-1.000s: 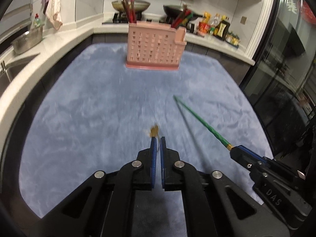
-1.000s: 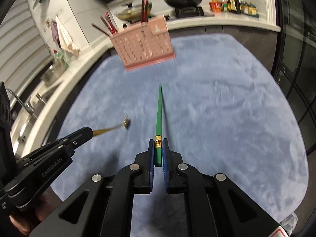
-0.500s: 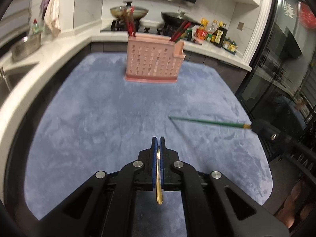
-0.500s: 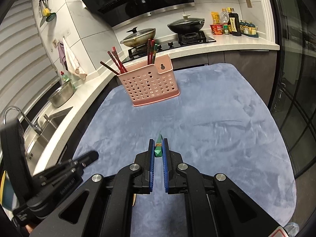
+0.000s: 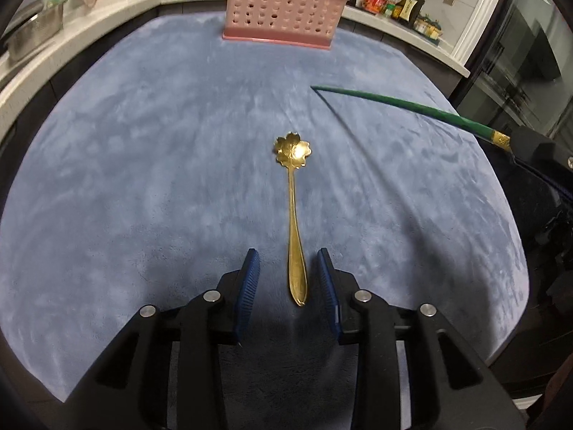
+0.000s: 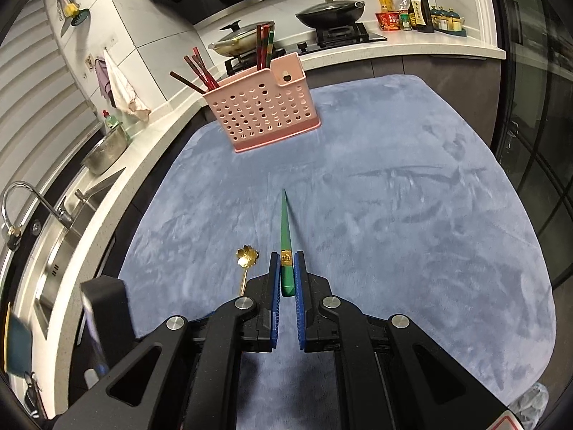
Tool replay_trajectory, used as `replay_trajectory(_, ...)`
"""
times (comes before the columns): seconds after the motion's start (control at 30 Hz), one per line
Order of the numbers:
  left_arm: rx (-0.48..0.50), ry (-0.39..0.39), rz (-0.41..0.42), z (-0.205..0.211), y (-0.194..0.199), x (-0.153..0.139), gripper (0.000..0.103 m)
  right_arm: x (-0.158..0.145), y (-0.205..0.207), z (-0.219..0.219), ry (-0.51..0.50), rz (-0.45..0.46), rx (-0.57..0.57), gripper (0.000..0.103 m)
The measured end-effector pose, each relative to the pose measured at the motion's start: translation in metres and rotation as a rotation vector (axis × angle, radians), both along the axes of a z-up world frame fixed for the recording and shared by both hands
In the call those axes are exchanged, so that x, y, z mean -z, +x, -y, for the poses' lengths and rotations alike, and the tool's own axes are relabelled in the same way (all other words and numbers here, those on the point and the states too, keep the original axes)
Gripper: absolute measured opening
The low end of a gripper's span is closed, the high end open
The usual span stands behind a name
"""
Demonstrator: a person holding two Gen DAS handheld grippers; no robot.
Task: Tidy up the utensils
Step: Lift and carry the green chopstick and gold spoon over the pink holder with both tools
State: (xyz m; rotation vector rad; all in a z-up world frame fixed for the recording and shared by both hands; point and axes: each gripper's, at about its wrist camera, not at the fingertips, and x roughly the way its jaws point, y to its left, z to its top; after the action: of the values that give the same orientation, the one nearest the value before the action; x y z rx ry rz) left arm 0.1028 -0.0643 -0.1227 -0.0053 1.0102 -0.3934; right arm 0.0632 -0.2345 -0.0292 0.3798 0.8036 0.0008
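Two tools are mine here, one in each hand. My left tool [image 5: 288,276] has just been opening: its blue pads stand apart on either side of the gold spoon's [image 5: 294,215] handle end, and neither pad touches it. The spoon lies flat on the blue cloth [image 5: 143,179] that covers the tabletop, its flower-shaped bowl pointing away from me toward the pink basket [image 5: 283,3]. My left tool tilts steeply down over the cloth.

My right tool [image 6: 287,268] is clamped on the thick end of a green chopstick [image 6: 284,229], just behind its gold band. The chopstick runs forward from the pads, its thin tip low over the cloth and aimed toward the basket. This tool also slopes downward; from its camera the spoon's bowl [image 6: 247,256] sits just left of the pads.

The pink basket [image 6: 261,114] stands upright at the far edge of the cloth, with dark red chopsticks [image 6: 200,73] leaning out at its left end and more upright near its raised right corner. Beyond it, bottles and packets [image 6: 412,10] line the counter; their labels are too small to read.
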Motion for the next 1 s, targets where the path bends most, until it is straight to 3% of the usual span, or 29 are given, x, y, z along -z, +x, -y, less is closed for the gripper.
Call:
replay_trajectory(0.13, 0.013, 0.017, 0.017, 0.001, -0.005, 0.001, 0.011, 0.002, 0.001, -0.001, -0.001, -0.006, -0.003, 0.007)
replay_trajectory(0.37, 0.017, -0.013, 0.016, -0.004, -0.007, -0.011, 0.01, 0.003, 0.001, -0.003, -0.002, -0.011, -0.008, 0.007)
replay_trajectory(0.57, 0.005, -0.057, 0.103, -0.011, -0.008, -0.057, 0.009, -0.006, -0.001, 0.0, -0.007, 0.02, 0.001, 0.007)
replay_trajectory(0.63, 0.002, -0.068, 0.129, -0.011, -0.006, -0.071, 0.001, -0.012, -0.001, 0.002, -0.007, 0.038, 0.003, 0.007)
replay_trajectory(0.73, 0.004, -0.085, 0.162, -0.01, 0.0, -0.09, 0.001, -0.021, 0.0, 0.004, -0.009, 0.061, 0.003, 0.007)
replay_trajectory(1.0, 0.032, -0.057, 0.205, -0.003, 0.012, -0.121, 0.001, -0.037, 0.004, 0.006, -0.017, 0.091, -0.001, 0.007)
